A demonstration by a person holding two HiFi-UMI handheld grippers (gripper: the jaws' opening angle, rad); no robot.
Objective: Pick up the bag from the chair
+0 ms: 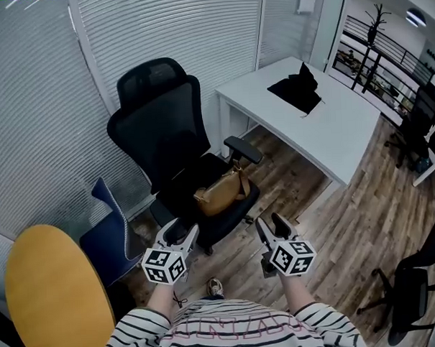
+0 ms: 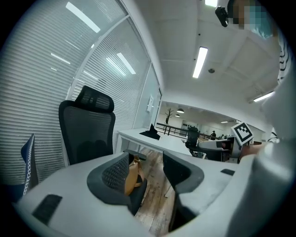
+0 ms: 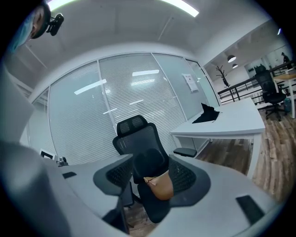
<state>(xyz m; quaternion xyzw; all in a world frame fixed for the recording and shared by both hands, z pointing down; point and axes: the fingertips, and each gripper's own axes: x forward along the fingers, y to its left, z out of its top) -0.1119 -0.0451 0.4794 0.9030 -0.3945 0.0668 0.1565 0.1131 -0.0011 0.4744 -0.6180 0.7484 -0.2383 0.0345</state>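
Observation:
A tan leather bag (image 1: 220, 192) rests on the seat of a black mesh office chair (image 1: 165, 132), leaning near its right armrest. Both grippers hover in front of the chair, short of the seat. My left gripper (image 1: 183, 234) is open and empty; in the left gripper view the bag (image 2: 132, 177) shows partly behind the left jaw. My right gripper (image 1: 271, 226) is also open and empty; in the right gripper view the bag (image 3: 159, 185) and the chair (image 3: 141, 150) appear between the jaws, some way off.
A white desk (image 1: 323, 121) with a black cloth (image 1: 297, 89) stands right of the chair. A blue chair (image 1: 108, 228) and a yellow round tabletop (image 1: 54, 298) sit at the left. Window blinds run behind. Other black chairs (image 1: 413, 286) stand at the right on the wood floor.

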